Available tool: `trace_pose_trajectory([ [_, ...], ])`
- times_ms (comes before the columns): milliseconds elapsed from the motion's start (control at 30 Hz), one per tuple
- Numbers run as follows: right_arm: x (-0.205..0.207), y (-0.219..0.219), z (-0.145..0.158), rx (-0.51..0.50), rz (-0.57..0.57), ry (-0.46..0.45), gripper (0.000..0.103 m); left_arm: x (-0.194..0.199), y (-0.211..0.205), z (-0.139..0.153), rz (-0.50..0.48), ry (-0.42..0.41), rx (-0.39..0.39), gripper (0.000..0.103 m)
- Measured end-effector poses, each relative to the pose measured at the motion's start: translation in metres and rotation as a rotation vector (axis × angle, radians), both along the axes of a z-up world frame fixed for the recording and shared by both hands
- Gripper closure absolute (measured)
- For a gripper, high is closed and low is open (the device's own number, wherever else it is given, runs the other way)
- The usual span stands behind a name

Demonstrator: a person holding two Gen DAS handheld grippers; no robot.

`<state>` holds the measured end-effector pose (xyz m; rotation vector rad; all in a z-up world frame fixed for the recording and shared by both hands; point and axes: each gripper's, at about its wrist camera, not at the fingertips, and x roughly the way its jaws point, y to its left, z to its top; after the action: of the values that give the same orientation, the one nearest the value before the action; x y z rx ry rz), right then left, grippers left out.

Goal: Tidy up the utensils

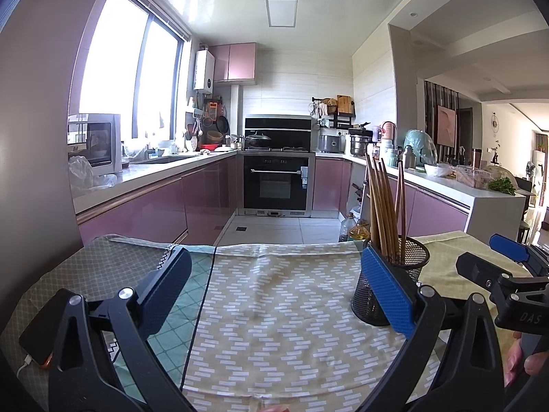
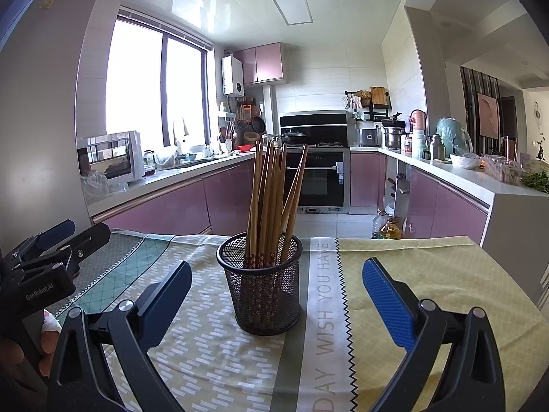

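Wooden chopsticks (image 2: 271,202), about ten, one mesh holder (image 2: 264,295), two grippers spread wide

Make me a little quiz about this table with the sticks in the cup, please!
1. True or false: the wooden chopsticks stand upright in the black mesh holder.
2. What is the right tool gripping? A) a chopstick B) the holder C) nothing
3. Fill in: the holder sits on a patterned ____.

Key:
1. True.
2. C. Its fingers are spread wide on either side of the holder; the left tool is open too.
3. Tablecloth.
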<state>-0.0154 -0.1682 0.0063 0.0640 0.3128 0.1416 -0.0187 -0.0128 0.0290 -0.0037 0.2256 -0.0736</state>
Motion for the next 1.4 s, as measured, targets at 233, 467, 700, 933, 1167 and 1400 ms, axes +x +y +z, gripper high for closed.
trace_pose_trajectory([
  [233, 0.0001, -0.0001, -0.0002, 0.000, 0.000, -0.001, 0.007, -0.0002, -0.0004, -0.0008, -0.001, 0.002, 0.000, 0.006],
  [467, -0.0005, -0.0006, -0.0016, 0.001, 0.000, -0.003, 0.007, -0.0005, -0.0011, -0.0017, -0.002, 0.003, 0.002, 0.006],
  [700, -0.0008, 0.0003, -0.0013, 0.000, 0.002, -0.003, 0.007, -0.0010, -0.0019, -0.0032, -0.003, 0.008, 0.001, 0.006],
  [933, 0.0007, 0.0003, -0.0006, 0.003, -0.001, 0.000, 0.007, -0.0013, -0.0026, -0.0040, -0.003, 0.009, 0.001, 0.006],
  [1167, 0.0004, 0.0003, -0.0001, 0.003, 0.000, -0.002, 0.007, -0.0014, -0.0025, -0.0041, -0.003, 0.008, 0.000, 0.006],
  [1400, 0.0003, -0.0004, 0.0000, 0.004, -0.002, -0.003, 0.007, -0.0010, -0.0023, -0.0038, -0.004, 0.009, 0.000, 0.006],
])
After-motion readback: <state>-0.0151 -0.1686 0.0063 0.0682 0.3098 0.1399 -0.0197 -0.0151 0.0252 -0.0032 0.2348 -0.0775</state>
